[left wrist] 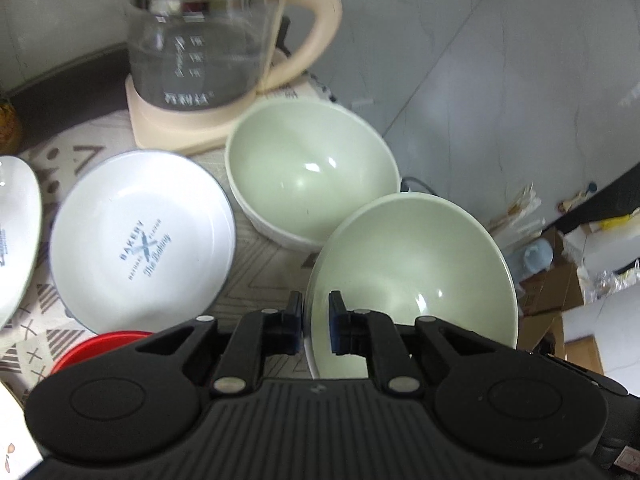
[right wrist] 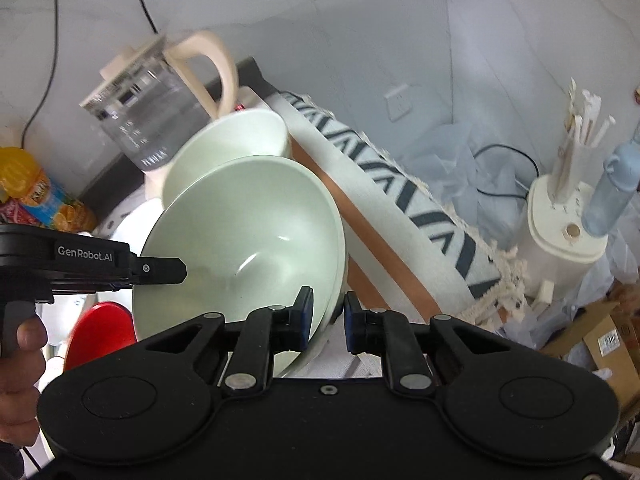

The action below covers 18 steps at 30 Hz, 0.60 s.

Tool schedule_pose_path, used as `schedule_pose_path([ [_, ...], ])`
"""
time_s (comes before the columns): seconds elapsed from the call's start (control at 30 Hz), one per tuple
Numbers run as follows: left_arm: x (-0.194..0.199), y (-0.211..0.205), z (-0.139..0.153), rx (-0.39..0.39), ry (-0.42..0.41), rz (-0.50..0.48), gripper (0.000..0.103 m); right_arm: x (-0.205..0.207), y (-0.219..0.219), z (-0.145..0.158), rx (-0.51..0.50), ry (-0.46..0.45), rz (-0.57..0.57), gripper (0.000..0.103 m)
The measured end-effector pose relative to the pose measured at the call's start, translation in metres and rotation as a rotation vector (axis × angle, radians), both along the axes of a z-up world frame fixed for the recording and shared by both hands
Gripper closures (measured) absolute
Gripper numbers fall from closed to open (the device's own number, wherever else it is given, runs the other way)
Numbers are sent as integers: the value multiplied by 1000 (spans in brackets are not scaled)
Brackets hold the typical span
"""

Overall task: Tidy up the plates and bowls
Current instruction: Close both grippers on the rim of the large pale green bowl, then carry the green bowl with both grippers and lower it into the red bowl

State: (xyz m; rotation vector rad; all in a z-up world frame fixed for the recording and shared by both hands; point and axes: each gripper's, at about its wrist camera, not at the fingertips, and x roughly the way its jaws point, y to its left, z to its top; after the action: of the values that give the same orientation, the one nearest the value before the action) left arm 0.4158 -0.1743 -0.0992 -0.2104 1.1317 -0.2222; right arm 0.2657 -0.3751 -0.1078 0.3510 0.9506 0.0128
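My left tool (left wrist: pixel 315 322) is pinching the near rim of a pale green bowl (left wrist: pixel 416 280), jaws nearly closed on the thin wall. My right tool (right wrist: pixel 327 322) is clamping the same bowl (right wrist: pixel 244 240) at the opposite rim, so both tools are gripping it. The bowl is tilting, lifted just off the bench (left wrist: pixel 264 256), near its right edge. A second green bowl (left wrist: pixel 312 172) is sitting just behind it, in front of the glass kettle (left wrist: pixel 200 40). A white printed plate (left wrist: pixel 140 240) is lying to the left on the patterned cloth, a red dish (left wrist: pixel 104 346) partly showing beside it.
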Motion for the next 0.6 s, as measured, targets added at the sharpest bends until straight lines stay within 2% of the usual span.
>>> schedule_pose_path([
  [0.3,-12,26,28,-24,-98,100,92,12,9,28,4,-102,90,87],
  [0.6,-32,60,40,-19,-118,175,92,20,35,45,13,-146,178,87],
])
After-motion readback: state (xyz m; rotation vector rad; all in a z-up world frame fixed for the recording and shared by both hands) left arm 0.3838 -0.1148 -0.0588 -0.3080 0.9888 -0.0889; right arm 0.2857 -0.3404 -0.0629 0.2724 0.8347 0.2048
